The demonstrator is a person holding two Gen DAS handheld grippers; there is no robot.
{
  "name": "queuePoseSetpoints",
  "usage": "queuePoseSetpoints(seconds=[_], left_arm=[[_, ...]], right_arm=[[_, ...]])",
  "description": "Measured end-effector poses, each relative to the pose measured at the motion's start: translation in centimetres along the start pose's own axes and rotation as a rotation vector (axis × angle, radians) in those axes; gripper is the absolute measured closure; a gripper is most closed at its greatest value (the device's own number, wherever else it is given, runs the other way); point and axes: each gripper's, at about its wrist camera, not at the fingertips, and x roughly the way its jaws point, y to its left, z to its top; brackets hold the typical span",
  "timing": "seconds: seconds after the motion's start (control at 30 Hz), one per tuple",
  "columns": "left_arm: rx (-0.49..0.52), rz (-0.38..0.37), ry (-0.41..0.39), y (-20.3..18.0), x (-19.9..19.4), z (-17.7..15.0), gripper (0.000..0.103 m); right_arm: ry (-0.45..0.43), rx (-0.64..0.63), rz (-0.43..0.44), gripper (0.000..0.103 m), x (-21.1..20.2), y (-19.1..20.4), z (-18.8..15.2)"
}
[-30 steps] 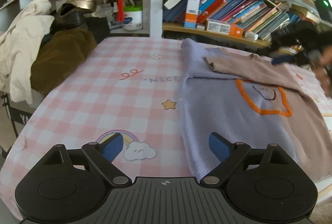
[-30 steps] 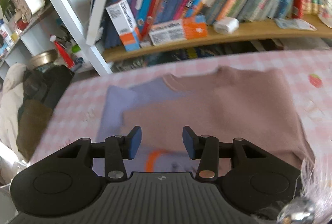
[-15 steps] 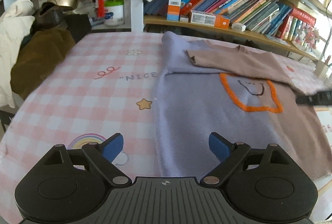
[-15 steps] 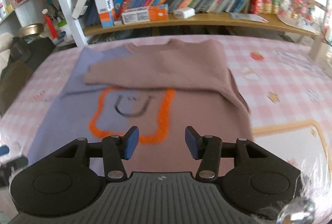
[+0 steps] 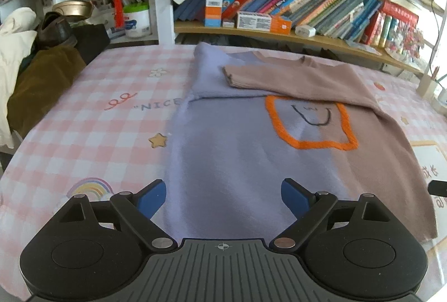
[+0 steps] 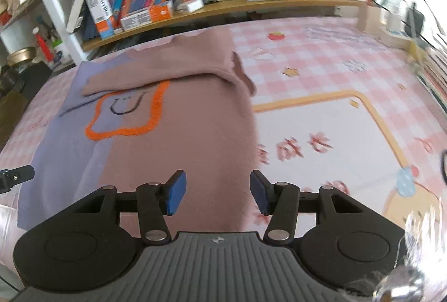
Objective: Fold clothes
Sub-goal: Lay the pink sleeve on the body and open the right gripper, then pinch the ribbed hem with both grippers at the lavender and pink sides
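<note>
Flanking the sweater (image 5: 251,162): clothes pile (image 5: 42,78), bookshelf (image 5: 279,33).

A two-tone sweater (image 5: 251,162), lilac on one half and dusty pink-brown on the other, lies flat and face-up on the pink checked worktop (image 5: 97,134). An orange-outlined patch with a drawn smile (image 5: 310,120) sits mid-chest. Its pink-brown sleeve (image 5: 279,78) is folded across the chest just below the neckline.

text: "NICE" | on: pink checked tablecloth (image 5: 92,134) | book spines: too small to read
</note>
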Motion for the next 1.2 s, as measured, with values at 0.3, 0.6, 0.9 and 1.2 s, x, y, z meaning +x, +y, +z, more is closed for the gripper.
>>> queuePoseSetpoints(seconds=[0.3,0.6,0.9,1.2], left_arm=[[0.012,0.023,0.037,-3.0,-2.2,-2.6,0.011],[-0.028,0.045,0.017,-1.1,-4.0,-4.0,0.012],[-0.103,0.055,0.052,3.0,-2.2,-3.6,0.061],[-0.148,0.016,0.109,5.6,1.0,-3.2,0.078]], right_arm=[[0.026,0.037,0.024,0.054,-2.7,-3.5,-3.0],[0.056,0.088,0.08,0.056,-3.1,-3.9,-4.7],[0.059,0.122,0.039,0.059,-1.6,-2.6,-3.9],[0.061,0.201,-0.001,0.061,0.3,-3.0,-2.5]])
